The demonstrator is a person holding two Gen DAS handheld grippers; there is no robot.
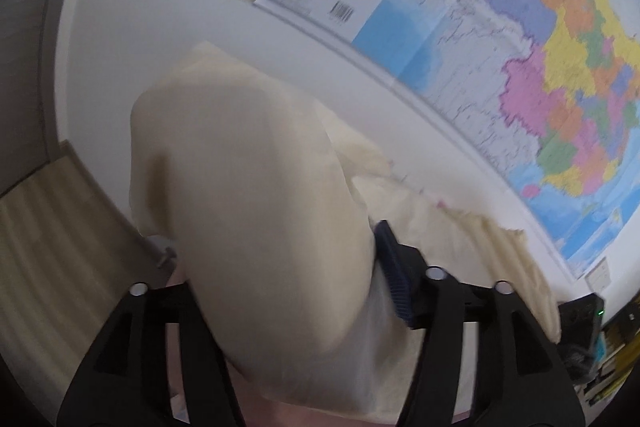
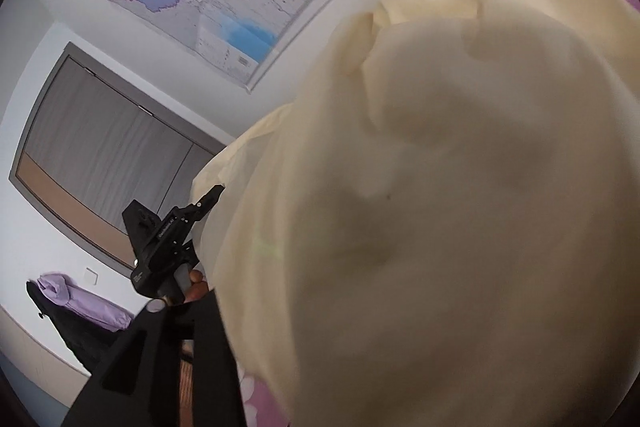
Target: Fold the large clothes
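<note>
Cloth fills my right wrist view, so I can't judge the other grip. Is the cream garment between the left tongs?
Observer: Yes, the cream garment bulges up between the left tongs' fingers, hiding one fingertip.
Operator: Any pad visible?
Observer: One blue ribbed pad shows against the cloth's edge; whether it presses, I can't tell.
Operator: Anything beyond the cloth?
Observer: A black device with a green light, past the garment's right edge.

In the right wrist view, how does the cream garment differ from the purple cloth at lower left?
The cream garment hangs bunched against the lens, filling most of the view; the purple cloth lies small and distant. The cream garment is pale, the purple cloth lilac. Both are rumpled fabric.
</note>
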